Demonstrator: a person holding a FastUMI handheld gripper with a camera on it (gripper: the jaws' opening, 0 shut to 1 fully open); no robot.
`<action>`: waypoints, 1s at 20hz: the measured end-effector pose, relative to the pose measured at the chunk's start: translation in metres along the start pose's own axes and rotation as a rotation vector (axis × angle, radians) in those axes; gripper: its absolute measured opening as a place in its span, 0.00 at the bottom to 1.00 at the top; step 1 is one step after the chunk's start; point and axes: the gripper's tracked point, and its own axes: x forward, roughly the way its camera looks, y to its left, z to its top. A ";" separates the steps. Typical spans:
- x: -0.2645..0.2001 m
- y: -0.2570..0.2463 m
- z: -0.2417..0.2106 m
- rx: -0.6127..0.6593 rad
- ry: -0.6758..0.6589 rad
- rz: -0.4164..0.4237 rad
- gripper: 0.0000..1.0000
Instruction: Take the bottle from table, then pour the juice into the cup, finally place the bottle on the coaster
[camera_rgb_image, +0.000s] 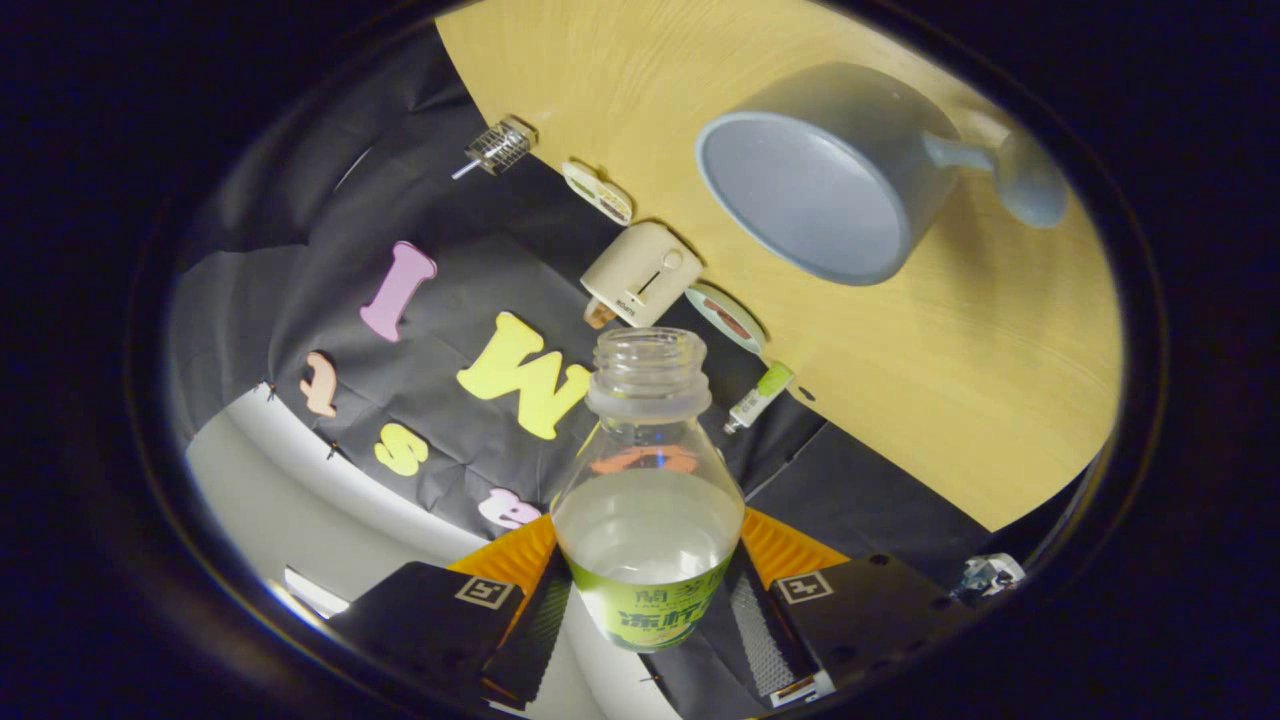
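1. The gripper (648, 625) is seen at the bottom centre of the frame, its two fingers (525, 625) pressed on either side of a clear plastic bottle (648, 500), which is clamped between them.
2. The bottle is uncapped, its open neck pointing toward the frame's centre; pale liquid is held in its lower body, above a green label.
3. A light wooden table (980, 400) is spread across the upper right, shown tilted in the view.
4. A grey-blue cup (815, 180) with a handle is seen on the table at upper right, its open mouth turned toward the camera, well beyond the bottle's neck.
5. Along the table's edge, a cream-coloured toaster (640, 272) and several small items are lined up.
6. Black cloth is hung at centre left, with a white wall (280, 510) at lower left.
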 end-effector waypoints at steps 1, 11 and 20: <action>0.001 0.001 -0.001 0.002 0.002 -0.003 0.80; 0.003 -0.002 -0.003 0.041 0.016 0.005 0.80; -0.005 -0.009 0.006 -0.209 -0.058 -0.025 0.80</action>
